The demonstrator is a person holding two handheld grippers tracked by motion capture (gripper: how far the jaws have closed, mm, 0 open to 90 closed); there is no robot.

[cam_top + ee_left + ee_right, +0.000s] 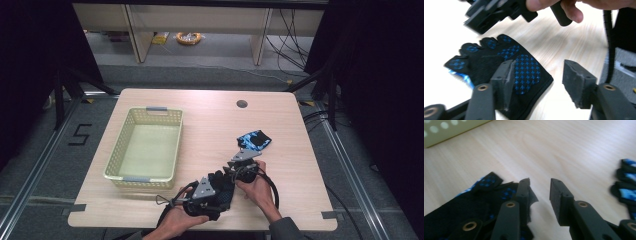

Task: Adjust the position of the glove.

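My left claw [536, 77] stands open, its two black pads apart with bare wood showing between them. No earlier look is to hand, so I tell only how it sits now: one pad lies over the edge of the black glove [506, 67], not pinching it. My right claw [539, 192] is also parted, a narrow gap of wood between the pads; its left pad touches a flap of the same glove's fabric, and I cannot tell whether any cloth is caught there.

The black glove lies flat on the surface, palm side up. It is dark knit cloth, its palm and stubby fingertips covered in rows of small blue cross-shaped grip dots, with a hemmed cuff edge. A strip of brighter blue peeks out under its fingers. In the high view, the glove [220, 192] sits at about six o'clock on the surface, close to the near edge, between my two hands.

Farther out, at roughly three o'clock from the surface's middle, a second glove [254, 139] in blue and black lies apart from the first, just beyond my right claw.

At nine o'clock stands a pale yellow-green perforated basket [120, 150] with grey handles, well apart from both gloves.

The surface [210, 115] is light wood with a round cable hole near its far edge.
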